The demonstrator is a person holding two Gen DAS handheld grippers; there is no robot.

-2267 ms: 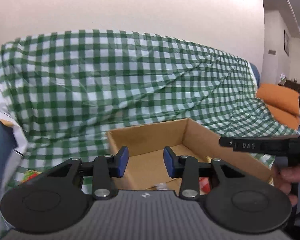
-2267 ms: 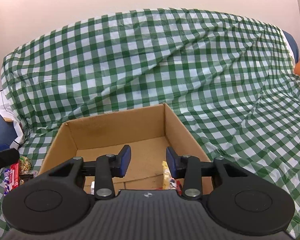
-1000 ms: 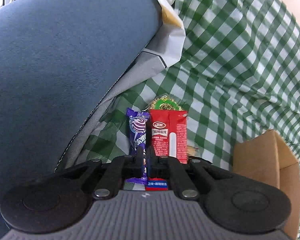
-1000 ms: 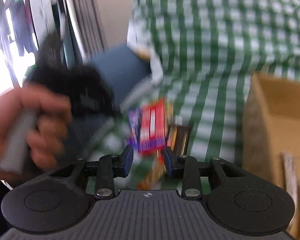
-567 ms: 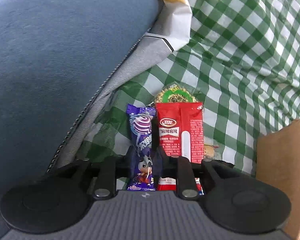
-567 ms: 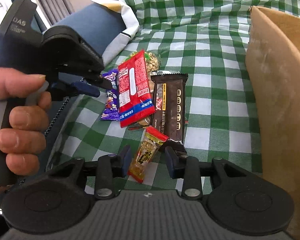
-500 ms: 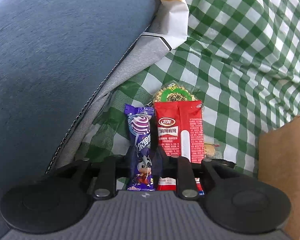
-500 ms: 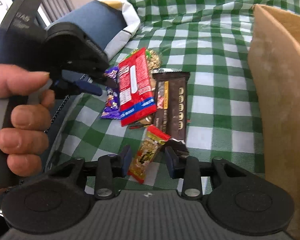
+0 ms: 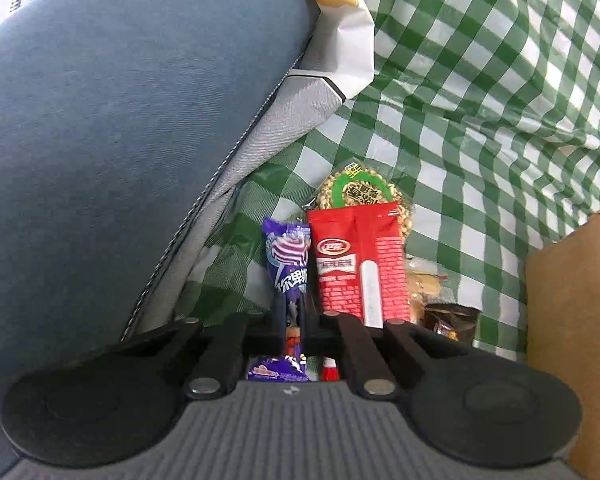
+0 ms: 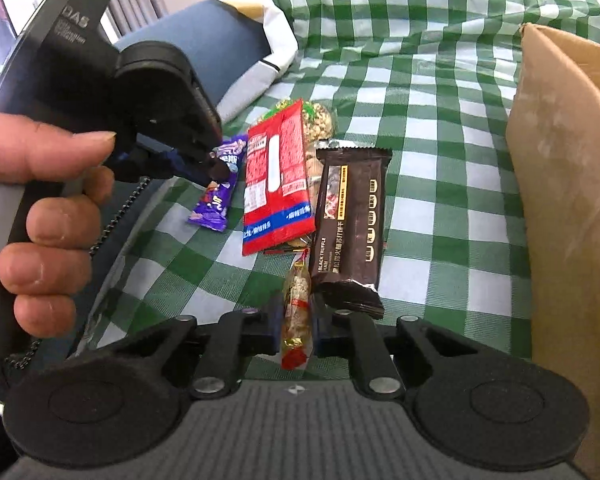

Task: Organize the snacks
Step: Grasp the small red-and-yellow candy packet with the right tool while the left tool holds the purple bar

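Note:
Snacks lie on the green checked cloth (image 10: pixel 420 128). My left gripper (image 9: pixel 291 314) is shut on a purple candy packet (image 9: pixel 287 264), which also shows in the right wrist view (image 10: pixel 216 196). My right gripper (image 10: pixel 296 316) is shut on a slim peanut bar with a red end (image 10: pixel 296 308). Beside them lie a red snack packet (image 10: pixel 276 184), also in the left wrist view (image 9: pixel 356 264), a dark brown truffle ham bar (image 10: pixel 352 220) and a round nut cake with a green label (image 9: pixel 360 194).
A cardboard box (image 10: pixel 568 184) stands to the right of the snacks; its corner shows in the left wrist view (image 9: pixel 572 320). A blue cushion (image 9: pixel 120 120) with a grey and white cloth (image 9: pixel 340 60) rises on the left.
Both grippers have closed: the left one on the purple candy packet, the right one on the peanut bar. Half a second ago both pairs of jaws still stood apart around them.

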